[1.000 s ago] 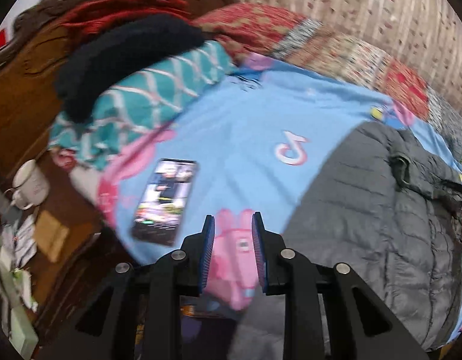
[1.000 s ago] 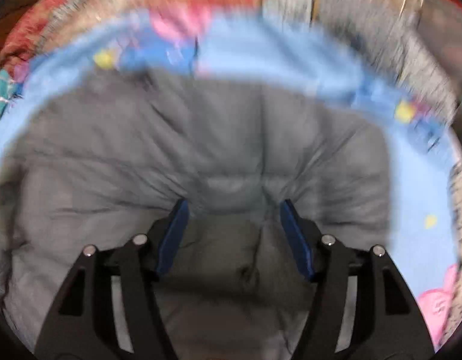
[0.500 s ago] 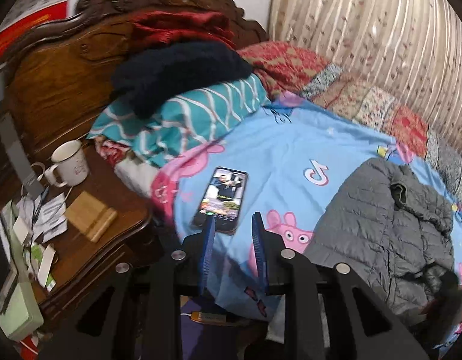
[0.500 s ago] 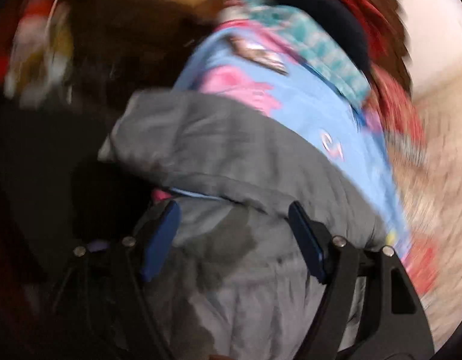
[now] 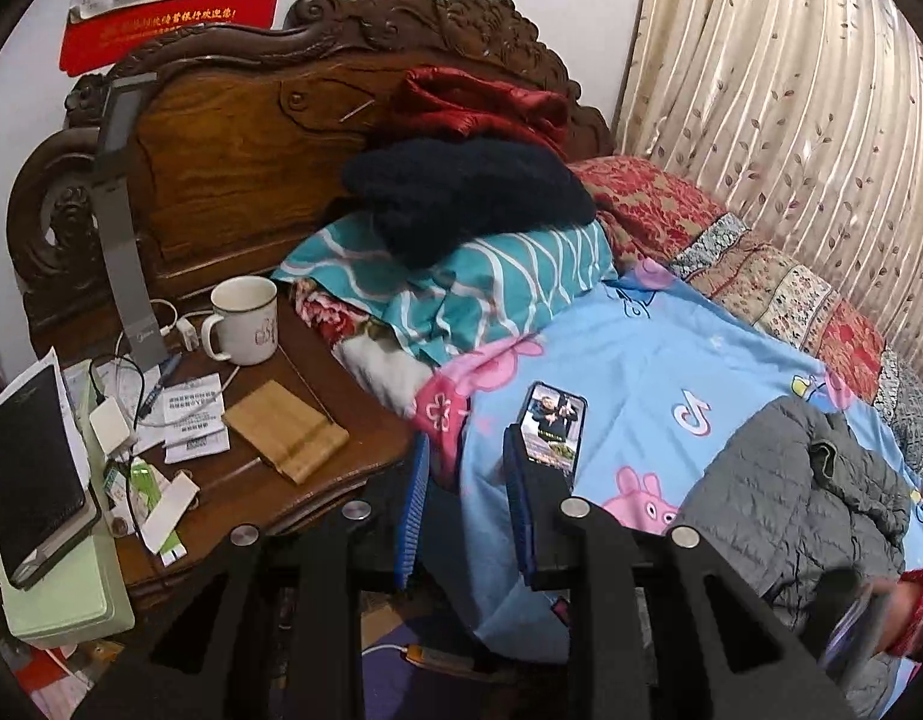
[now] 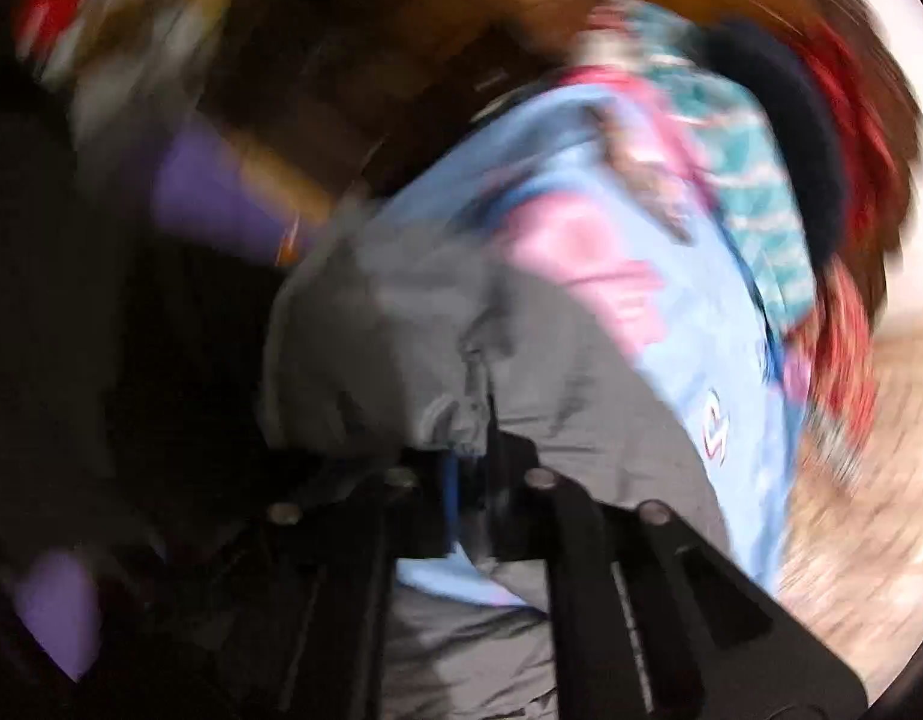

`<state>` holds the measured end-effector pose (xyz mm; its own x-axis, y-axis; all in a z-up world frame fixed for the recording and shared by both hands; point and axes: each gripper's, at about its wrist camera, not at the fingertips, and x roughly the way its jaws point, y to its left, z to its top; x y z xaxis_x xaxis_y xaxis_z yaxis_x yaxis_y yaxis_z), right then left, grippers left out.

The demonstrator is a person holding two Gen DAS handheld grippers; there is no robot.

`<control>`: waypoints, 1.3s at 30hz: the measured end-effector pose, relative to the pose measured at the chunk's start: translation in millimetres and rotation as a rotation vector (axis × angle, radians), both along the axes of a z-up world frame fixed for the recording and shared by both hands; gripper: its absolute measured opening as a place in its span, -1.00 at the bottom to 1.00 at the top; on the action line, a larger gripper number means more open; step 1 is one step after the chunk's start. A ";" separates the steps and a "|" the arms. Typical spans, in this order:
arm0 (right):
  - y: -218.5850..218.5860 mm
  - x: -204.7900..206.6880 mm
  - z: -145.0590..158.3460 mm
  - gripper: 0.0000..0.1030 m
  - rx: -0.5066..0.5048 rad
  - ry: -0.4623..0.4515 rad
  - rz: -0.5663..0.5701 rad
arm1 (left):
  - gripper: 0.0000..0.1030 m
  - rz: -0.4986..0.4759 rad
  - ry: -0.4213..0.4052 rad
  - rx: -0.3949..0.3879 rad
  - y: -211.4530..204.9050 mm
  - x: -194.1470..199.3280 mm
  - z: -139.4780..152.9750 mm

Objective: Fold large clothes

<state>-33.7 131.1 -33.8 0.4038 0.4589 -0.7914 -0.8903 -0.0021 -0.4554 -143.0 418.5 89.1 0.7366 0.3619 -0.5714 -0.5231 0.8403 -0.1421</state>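
A grey quilted jacket (image 5: pixel 803 498) lies bunched on the light blue cartoon sheet (image 5: pixel 659 372) of the bed, at the right of the left wrist view. My left gripper (image 5: pixel 464 504) is open and empty, back from the bed edge, well left of the jacket. In the blurred right wrist view my right gripper (image 6: pixel 470 480) is shut on a fold of the grey jacket (image 6: pixel 401 330) near its edge.
A phone (image 5: pixel 551 423) lies on the sheet just ahead of my left gripper. A wooden nightstand (image 5: pixel 341 414) at left holds a white mug (image 5: pixel 245 327), papers and a lamp. Pillows and dark clothes (image 5: pixel 467 198) are piled by the carved headboard. Curtains hang at right.
My right gripper went from open over the jacket to shut on its edge while swinging fast. My left gripper pulled back from the bed, jaws about as far apart as before.
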 end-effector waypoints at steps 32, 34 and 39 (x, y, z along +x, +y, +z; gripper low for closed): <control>-527.2 287.0 -79.9 -0.92 1.260 0.725 -1.697 | -0.05 -0.848 0.263 0.346 -491.9 452.5 -133.1; -526.9 290.4 -81.9 -0.77 1.245 0.780 -1.667 | -0.05 -0.799 0.332 0.412 -488.3 472.8 -164.7; -528.3 275.2 -54.3 -0.35 1.171 0.722 -1.627 | -0.05 -0.710 0.346 0.444 -468.6 493.9 -175.3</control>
